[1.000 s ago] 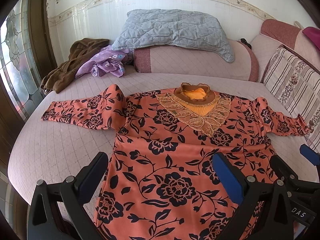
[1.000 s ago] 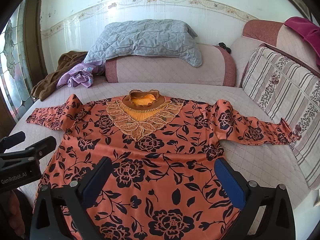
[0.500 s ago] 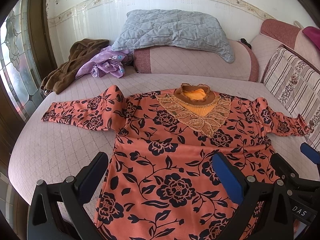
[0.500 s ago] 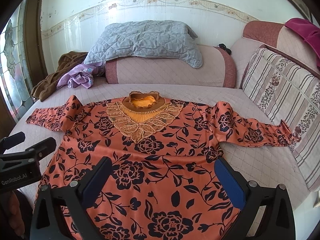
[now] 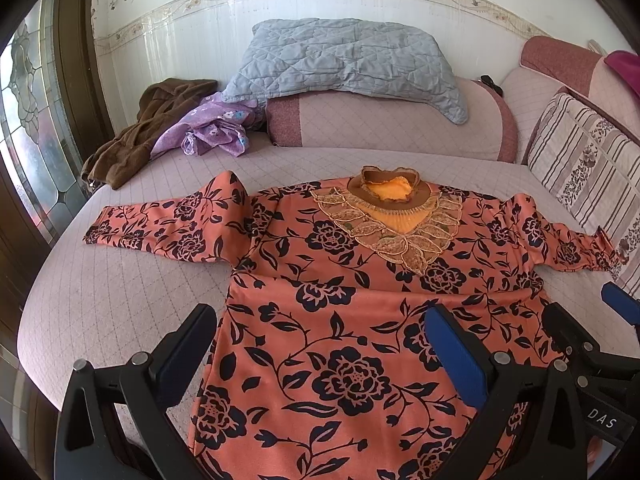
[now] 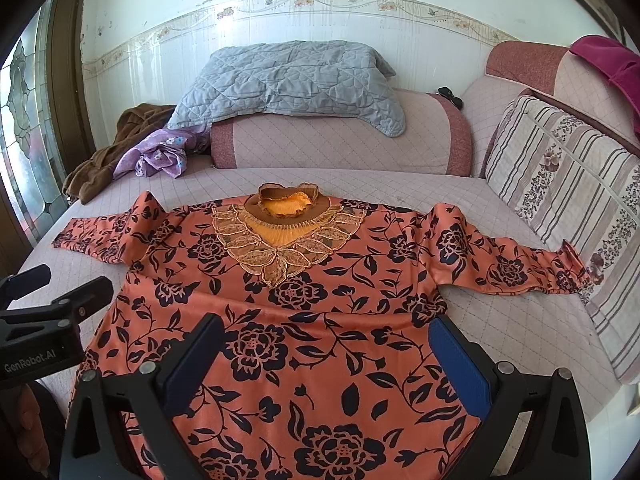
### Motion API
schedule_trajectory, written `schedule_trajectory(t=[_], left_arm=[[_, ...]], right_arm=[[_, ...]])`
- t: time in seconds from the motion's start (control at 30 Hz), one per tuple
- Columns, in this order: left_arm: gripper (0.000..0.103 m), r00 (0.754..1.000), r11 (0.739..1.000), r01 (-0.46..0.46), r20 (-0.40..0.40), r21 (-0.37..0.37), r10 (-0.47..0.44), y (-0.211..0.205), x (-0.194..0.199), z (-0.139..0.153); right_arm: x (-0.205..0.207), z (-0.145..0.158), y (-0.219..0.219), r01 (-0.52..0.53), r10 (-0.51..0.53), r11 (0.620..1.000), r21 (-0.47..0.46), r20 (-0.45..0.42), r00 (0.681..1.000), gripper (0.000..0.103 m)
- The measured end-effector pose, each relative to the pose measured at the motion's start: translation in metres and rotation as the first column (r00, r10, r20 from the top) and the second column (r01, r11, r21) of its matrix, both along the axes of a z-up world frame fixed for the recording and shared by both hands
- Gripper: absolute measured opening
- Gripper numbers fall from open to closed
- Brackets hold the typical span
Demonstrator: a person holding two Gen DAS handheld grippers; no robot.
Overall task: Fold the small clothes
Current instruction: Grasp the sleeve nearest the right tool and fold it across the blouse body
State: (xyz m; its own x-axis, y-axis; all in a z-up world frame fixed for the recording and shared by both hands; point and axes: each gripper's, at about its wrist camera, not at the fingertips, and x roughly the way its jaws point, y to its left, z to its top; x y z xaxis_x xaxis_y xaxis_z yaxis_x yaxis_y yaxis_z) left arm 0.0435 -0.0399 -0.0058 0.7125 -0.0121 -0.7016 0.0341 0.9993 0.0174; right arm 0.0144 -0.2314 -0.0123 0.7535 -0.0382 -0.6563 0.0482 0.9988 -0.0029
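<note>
An orange top with black flowers [image 5: 340,300] lies flat, front up, on the pink quilted bed [image 5: 120,300], both sleeves spread out and its lace collar [image 5: 392,216] toward the far side. It also shows in the right wrist view [image 6: 304,320]. My left gripper [image 5: 320,344] is open and empty above the lower left body of the top. My right gripper [image 6: 324,356] is open and empty above the lower right body. The right gripper shows at the right edge of the left wrist view [image 5: 592,344], and the left gripper at the left edge of the right wrist view [image 6: 48,312].
A grey quilted pillow [image 5: 344,56] rests on a pink bolster [image 5: 392,120] at the back. Brown [image 5: 148,128] and purple [image 5: 208,128] clothes are heaped at the back left. A striped cushion [image 6: 568,200] leans on the right. A stained-glass door [image 5: 28,120] stands on the left.
Both views have shifted only slightly; the top sits a touch lower and nearer in the right wrist view. The grippers stay open and the top has not moved.
</note>
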Motion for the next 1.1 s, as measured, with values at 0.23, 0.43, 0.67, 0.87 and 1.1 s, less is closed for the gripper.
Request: schedule_trajectory(t=[0.23, 0.43, 0.67, 0.87, 1.1], left_arm=[[0.103, 1.0, 1.0, 0.004, -0.006, 0.005, -0.004, -0.003, 0.001, -0.001], [0.103, 0.996, 1.0, -0.026, -0.088, 0.014, 0.027, 0.013, 0.01, -0.034], [0.103, 0.974, 0.995, -0.093, -0.206, 0.034, 0.098, 0.036, 0.016, -0.078], [0.103, 0.968, 0.992, -0.103, -0.222, 0.07, 0.117, 0.04, 0.02, -0.09], [0.103, 0.967, 0.992, -0.083, -0.234, 0.092, 0.102, 0.039, 0.031, -0.094]], right_arm=[[0.003, -0.001, -0.004, -0.006, 0.006, 1.0, 0.008, 0.001, 1.0, 0.103], [0.008, -0.003, -0.053, -0.034, 0.025, 0.963, 0.268, 0.036, 0.999, 0.103], [0.03, -0.066, -0.239, 0.273, -0.289, 0.669, 0.692, -0.097, 0.953, 0.092], [0.044, -0.127, -0.389, 0.482, -0.517, 0.317, 0.817, -0.277, 0.81, 0.074], [0.078, -0.152, -0.458, 0.607, -0.624, 0.208, 0.767, -0.374, 0.686, 0.066]])
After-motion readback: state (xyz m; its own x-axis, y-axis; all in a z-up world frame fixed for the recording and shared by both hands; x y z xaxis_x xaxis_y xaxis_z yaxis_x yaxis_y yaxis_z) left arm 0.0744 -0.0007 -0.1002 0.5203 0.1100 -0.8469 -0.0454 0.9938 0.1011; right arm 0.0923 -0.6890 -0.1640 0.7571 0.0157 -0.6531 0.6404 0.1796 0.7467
